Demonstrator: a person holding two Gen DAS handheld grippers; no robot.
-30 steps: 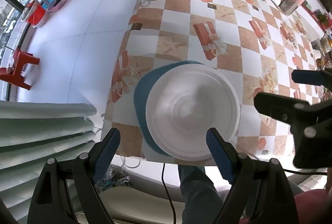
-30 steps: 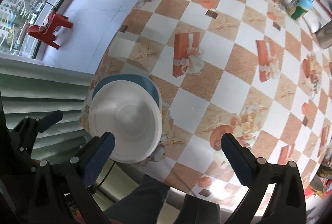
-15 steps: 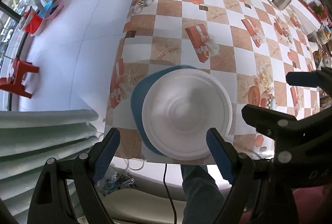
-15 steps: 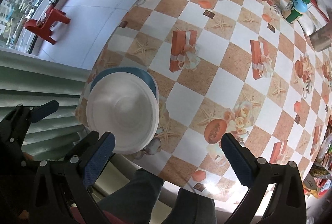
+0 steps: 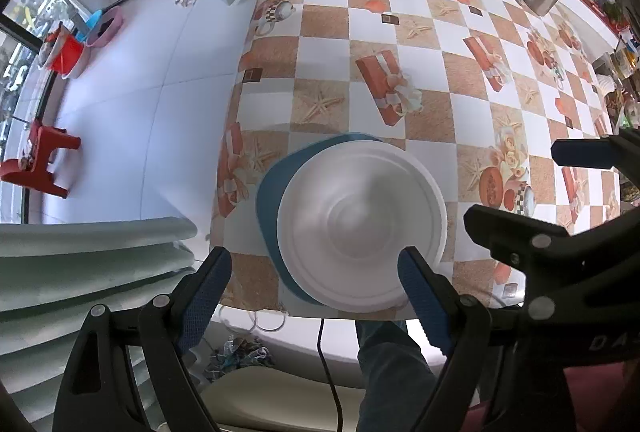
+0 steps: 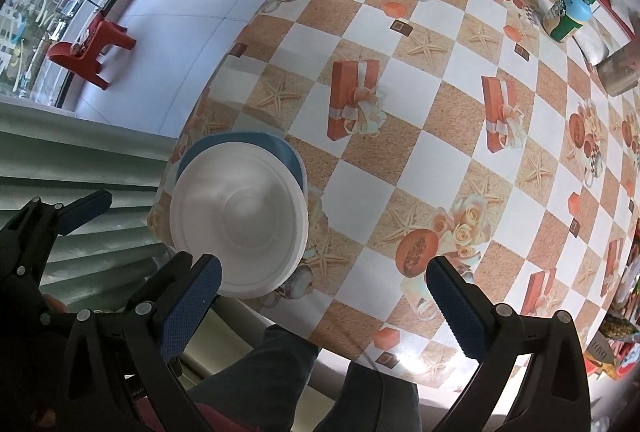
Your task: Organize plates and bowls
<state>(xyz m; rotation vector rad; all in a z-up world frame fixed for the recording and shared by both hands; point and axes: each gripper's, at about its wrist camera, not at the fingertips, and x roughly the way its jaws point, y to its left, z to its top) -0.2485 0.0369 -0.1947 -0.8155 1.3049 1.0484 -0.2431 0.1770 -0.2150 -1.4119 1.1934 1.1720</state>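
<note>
— Both grippers had drawn back and up from the stack over that last second; more of the checkered seashell-print tablecloth (image 5: 432, 44) showed.

— From the left wrist?

— The left gripper (image 5: 316, 296) hung wide open, holding nothing, above the upturned white round plastic bowl (image 5: 362, 228) sitting on the blue plate (image 5: 268, 200) near the table's front edge.

— And the right wrist?

— The right gripper (image 6: 320, 296) was spread wide and empty, beside the stack. Stacking looked finished; the next move probably called for finding another dish.
</note>
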